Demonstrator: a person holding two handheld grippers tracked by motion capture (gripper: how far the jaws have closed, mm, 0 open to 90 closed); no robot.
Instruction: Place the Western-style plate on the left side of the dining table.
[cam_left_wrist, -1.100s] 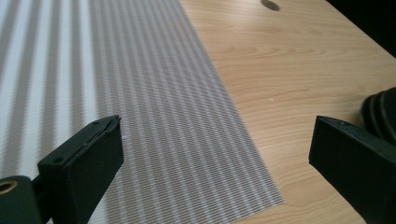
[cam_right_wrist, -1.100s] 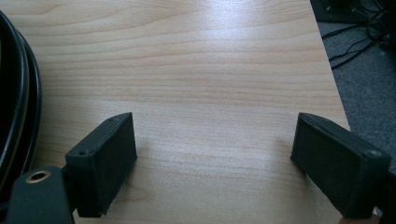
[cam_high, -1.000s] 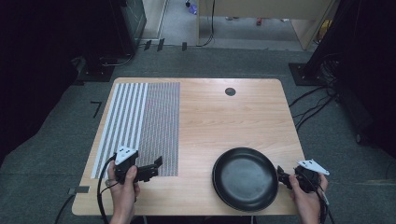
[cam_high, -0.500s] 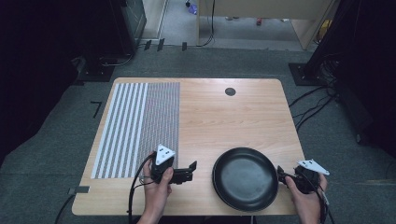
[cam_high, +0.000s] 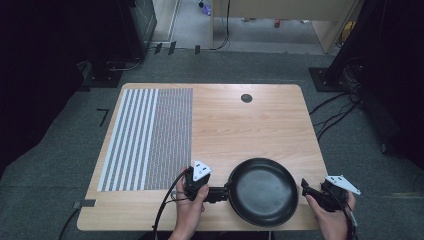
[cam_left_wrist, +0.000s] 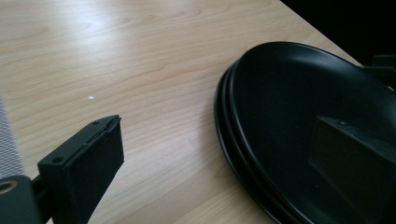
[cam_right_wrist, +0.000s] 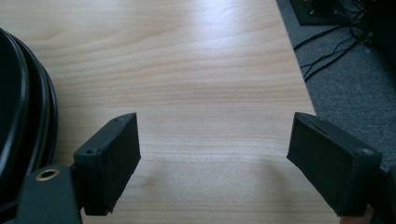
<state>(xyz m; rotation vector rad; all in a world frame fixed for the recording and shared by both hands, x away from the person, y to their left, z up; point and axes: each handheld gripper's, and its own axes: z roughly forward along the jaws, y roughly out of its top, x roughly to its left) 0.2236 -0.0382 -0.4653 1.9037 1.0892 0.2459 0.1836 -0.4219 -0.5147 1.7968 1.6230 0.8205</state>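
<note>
Pan: we log a round black shallow metal pan (cam_high: 263, 191) on the pale wooden table (cam_high: 240, 125), at 6 o'clock of the tabletop, near its front edge
Left gripper: the left gripper (cam_high: 216, 192) sits at 9 o'clock of the pan, jaws spread wide and released; in the left gripper view (cam_left_wrist: 229, 154) one jaw stands over bare wood, the other over the pan's inside, so the rim runs between them, not pinched
Right gripper: the right gripper (cam_high: 306, 187) waits at 3 o'clock of the pan, just beside the rim; in the right gripper view (cam_right_wrist: 215, 158) its jaws gape over bare wood, holding nothing
Mat: the grey striped and dotted mat (cam_high: 150, 137) lies at 9 o'clock of the table, untouched
Risk: we judge that closing on the thin sloped rim could tip or skate the pan toward the front edge, since one side alone would carry it
Change: half a second ago the left gripper stood apart from the pan; now it straddles the rim; the pan and right gripper hold their places
</note>
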